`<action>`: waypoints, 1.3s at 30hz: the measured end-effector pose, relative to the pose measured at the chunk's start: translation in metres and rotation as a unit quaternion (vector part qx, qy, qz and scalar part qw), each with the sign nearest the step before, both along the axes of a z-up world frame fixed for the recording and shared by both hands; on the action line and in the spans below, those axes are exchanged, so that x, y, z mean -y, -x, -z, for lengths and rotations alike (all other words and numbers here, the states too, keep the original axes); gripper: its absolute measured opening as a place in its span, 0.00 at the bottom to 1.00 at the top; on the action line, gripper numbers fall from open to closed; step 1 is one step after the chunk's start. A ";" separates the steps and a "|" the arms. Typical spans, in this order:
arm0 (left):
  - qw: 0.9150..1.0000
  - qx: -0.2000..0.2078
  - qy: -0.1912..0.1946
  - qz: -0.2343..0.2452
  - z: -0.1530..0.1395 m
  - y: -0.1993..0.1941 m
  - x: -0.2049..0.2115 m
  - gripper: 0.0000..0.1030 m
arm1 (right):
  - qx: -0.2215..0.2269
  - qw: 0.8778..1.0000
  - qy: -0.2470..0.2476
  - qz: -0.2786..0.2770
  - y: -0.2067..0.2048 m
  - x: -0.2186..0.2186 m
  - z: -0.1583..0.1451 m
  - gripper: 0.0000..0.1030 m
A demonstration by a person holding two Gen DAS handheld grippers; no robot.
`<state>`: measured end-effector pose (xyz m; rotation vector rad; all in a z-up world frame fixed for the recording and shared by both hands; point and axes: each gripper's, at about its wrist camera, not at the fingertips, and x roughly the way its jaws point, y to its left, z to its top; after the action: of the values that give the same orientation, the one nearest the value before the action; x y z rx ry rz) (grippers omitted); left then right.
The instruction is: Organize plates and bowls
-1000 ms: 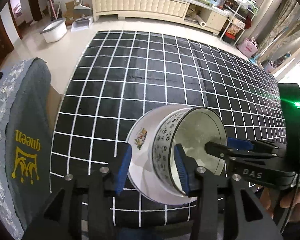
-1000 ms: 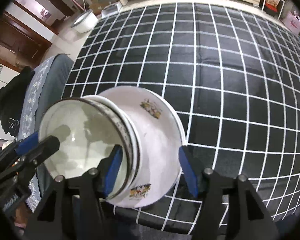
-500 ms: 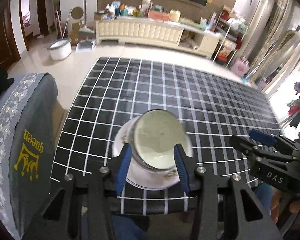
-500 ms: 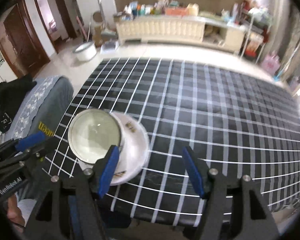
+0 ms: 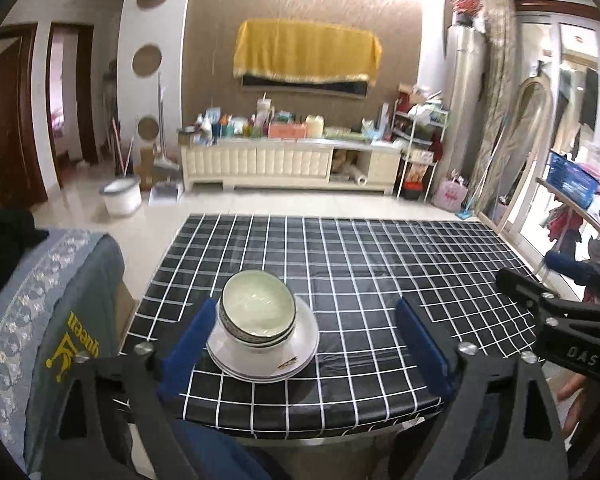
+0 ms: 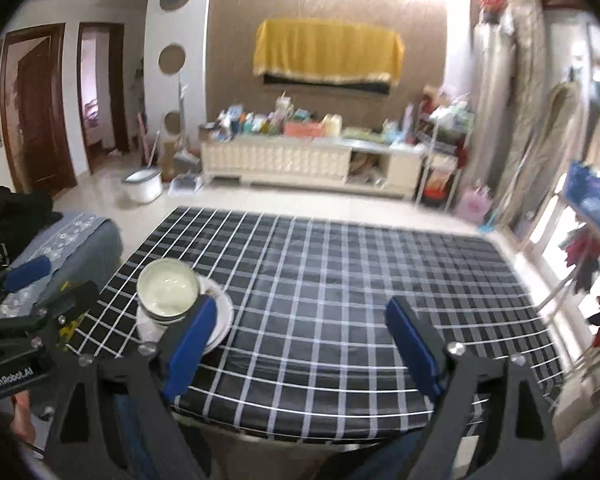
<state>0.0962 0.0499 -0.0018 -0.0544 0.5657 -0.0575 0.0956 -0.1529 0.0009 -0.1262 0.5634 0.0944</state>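
Sitting stacked near the front left corner of the worktop point(image 5: 380, 272): bowls point(image 5: 257, 308) nested together, pale green inside, dark band at the rim, resting on white plates point(image 5: 296, 350) with a small printed picture near the edge. Showing in the right wrist view as well, bowls point(image 6: 168, 290) on plates point(image 6: 222, 316), at the left of the black-and-white checked cloth.

Hanging clear of the stack, left hand-held gripper point(image 5: 304, 346) released, jaws having just been opening, standing wide with nothing pressed between the blue pads point(image 5: 186, 346); stack lying beyond and between them, closer to the left pad, untouched. Hanging likewise, right hand-held gripper point(image 6: 300, 346) released, jaws having just been opening, gripping nothing, only checked cloth between the fingertips, stack off beside its left pad point(image 6: 190, 342).

Standing to the left of the worktop, a chair point(image 5: 56, 320) in a grey cover with yellow lettering. Lying behind, a tiled floor point(image 5: 148, 232), a white bucket point(image 5: 120, 198), a long cream cabinet point(image 5: 292, 164) crowded with bottles and boxes, and a yellow cloth point(image 5: 306, 52) draped on the wall above.
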 end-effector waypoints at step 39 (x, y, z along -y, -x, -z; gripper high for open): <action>0.998 0.062 -0.026 0.012 -0.021 0.108 0.047 1.00 | 0.106 0.994 -0.010 0.010 0.112 0.024 -0.012 1.00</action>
<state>-0.0117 0.0034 0.0193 0.0057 0.4426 -0.0683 -0.0164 -0.1769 0.0127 -0.1098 0.3507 0.0668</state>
